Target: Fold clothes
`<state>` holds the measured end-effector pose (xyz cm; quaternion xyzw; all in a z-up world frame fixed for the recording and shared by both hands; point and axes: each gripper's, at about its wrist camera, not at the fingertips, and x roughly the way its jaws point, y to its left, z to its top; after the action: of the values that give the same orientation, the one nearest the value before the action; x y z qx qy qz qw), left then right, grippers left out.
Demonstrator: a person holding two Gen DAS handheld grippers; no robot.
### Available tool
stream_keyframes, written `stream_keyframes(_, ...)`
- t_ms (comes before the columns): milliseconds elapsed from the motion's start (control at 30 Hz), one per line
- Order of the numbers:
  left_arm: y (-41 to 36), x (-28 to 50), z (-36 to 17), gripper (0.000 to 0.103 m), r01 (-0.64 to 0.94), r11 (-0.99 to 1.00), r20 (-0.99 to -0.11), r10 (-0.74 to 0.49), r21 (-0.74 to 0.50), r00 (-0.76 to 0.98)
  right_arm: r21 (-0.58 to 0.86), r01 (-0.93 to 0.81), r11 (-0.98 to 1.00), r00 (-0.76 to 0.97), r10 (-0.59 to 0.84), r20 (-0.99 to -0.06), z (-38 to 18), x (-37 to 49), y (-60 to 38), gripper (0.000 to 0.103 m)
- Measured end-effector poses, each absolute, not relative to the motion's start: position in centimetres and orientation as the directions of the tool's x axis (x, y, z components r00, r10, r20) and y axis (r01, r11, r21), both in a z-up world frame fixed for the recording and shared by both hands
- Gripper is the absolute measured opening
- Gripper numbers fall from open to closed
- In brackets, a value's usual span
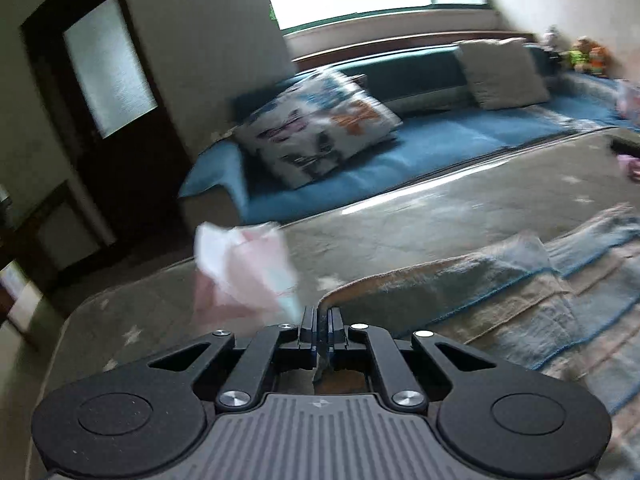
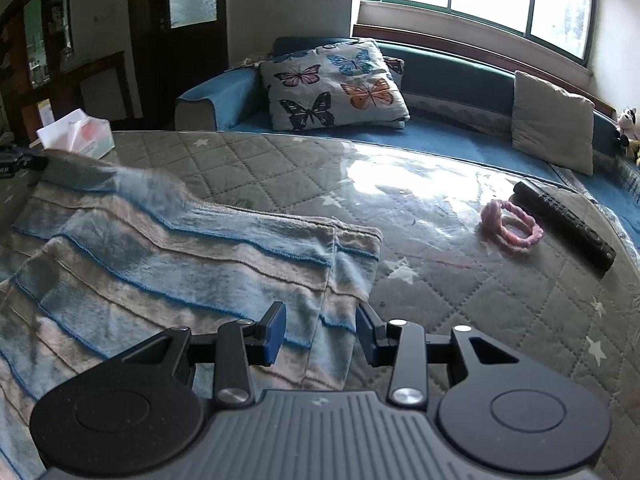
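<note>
One soft, fuzzy striped garment (image 2: 168, 248) lies on the desk (image 2: 440, 292), limp and light; grip hems and corners. Left tongs (image 1: 321, 332) seem, through blur, pinched on its edge; right tongs (image 2: 322, 332) gape wide over its near corner.

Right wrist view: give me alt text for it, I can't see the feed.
The open right gripper straddles the near edge of a striped blue and beige cloth lying on a quilted grey table. Farther right lie a pink ring and a black remote.
</note>
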<state>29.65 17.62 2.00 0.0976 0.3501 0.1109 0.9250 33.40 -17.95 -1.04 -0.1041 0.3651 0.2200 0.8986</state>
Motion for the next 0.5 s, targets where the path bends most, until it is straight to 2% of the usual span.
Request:
stream_keyframes(167,20.2,28.8,0.4,0.011,-0.189,0.968,-0.685,0.251,0.165,0.684,-0.022,-0.438,0.899,0.649,0.299,-0.699,-1.5,34.9,-18.3,0.038)
stream_keyframes(233,20.5,28.2,0.3,0.017,-0.196,0.970,-0.691,0.242,0.146,0.681,-0.013,-0.419,0.908,0.652,0.291,-0.700,-1.8,35.8,-18.5,0.038)
stream_keyframes(367,20.8,27.0,0.6,0.018,-0.208,0.973,-0.695,0.217,0.098,0.685,0.031,-0.399,0.917,0.641,0.303,-0.705,-2.3,37.3,-18.6,0.038)
stream_keyframes(500,21.4,26.0,0.5,0.026,-0.205,0.978,-0.710,0.160,0.021,0.686,0.056,-0.389,0.920,0.641,0.314,-0.700,-2.5,38.5,-18.3,0.037)
